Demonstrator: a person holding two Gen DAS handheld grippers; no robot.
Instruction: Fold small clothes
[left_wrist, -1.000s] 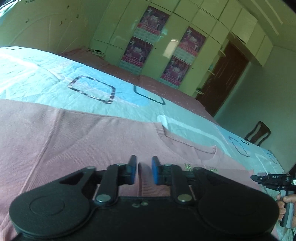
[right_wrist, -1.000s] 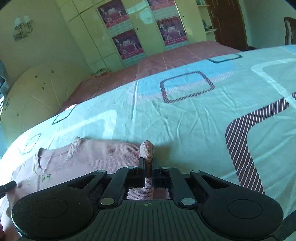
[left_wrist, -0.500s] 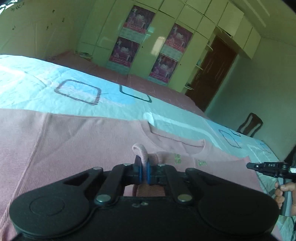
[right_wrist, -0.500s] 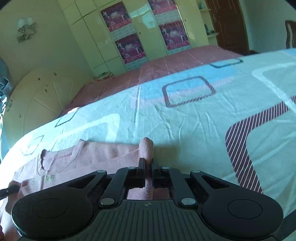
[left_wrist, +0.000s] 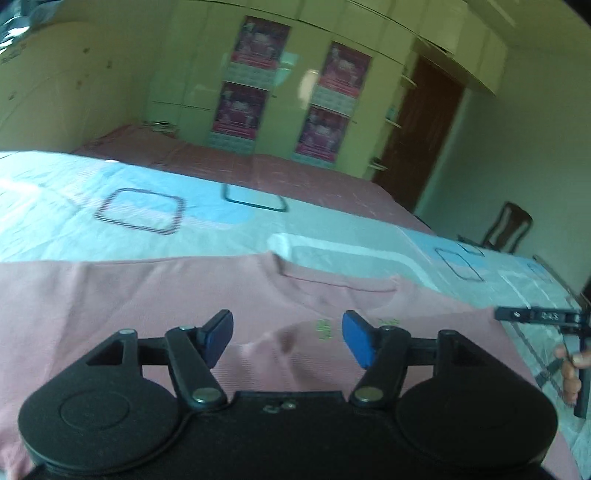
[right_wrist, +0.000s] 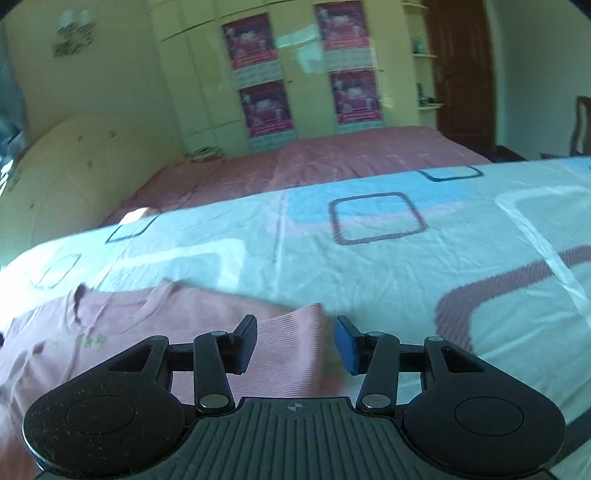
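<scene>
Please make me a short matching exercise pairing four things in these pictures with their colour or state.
Things:
1. sweater
2. door
3. left hand-held gripper
4. chair

Descriptions:
A. dark wood, beyond the bed's far corner
B. pink, lying flat on the bedsheet
C. brown, closed, beside the wardrobe
D. open, nothing between its pads

Pairs: 1-B, 2-C, 3-D, 4-A

Near part of pink sweater (left_wrist: 147, 306) hidden under left hand-held gripper (left_wrist: 287, 336) body, left end cut by frame edge. Green marks on chest (left_wrist: 325, 328) and wardrobe posters (right_wrist: 255, 35) too blurred to read. Only fingers (left_wrist: 570, 373) of right hand visible at frame edge.
</scene>
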